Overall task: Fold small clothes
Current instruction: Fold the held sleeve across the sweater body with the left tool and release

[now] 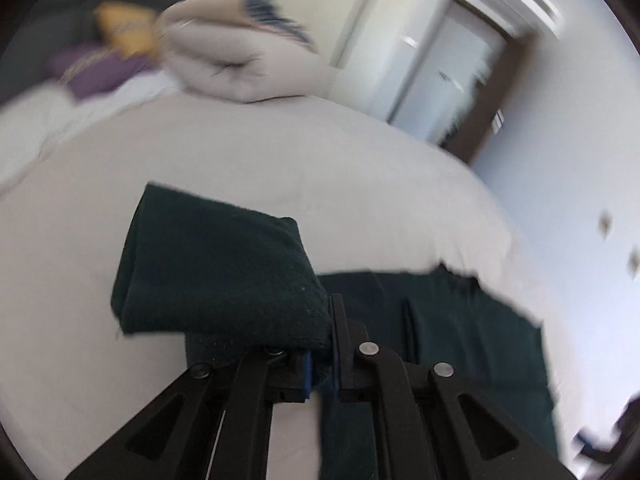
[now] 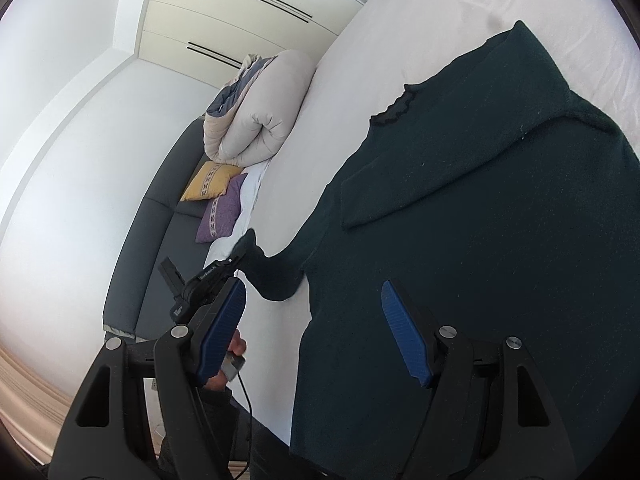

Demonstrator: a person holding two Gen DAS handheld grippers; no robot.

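So from the left wrist view, the left gripper (image 1: 324,344) has its jaws clamped tight on a bunched-up sleeve (image 1: 216,268) of the dark green sweater (image 1: 460,320), with the fabric pinched right between the blue pads. The sleeve end sticks up and off to the left over the white bed (image 1: 280,152), and the body of the sweater lies flat on the bed to the right. Kinda blurry, but a rolled-up duvet (image 1: 224,64) sits at the far end, with a yellow cushion (image 1: 124,28) and a purple cushion (image 1: 96,72) beside it. Over on the right wrist view, the right gripper (image 2: 316,332) hangs with its jaws wide apart and nothing between them, just above the sweater's lower edge. The sweater (image 2: 480,240) is spread across the bed (image 2: 360,80), one sleeve folded over its front, the other pulled toward the left gripper (image 2: 236,258).
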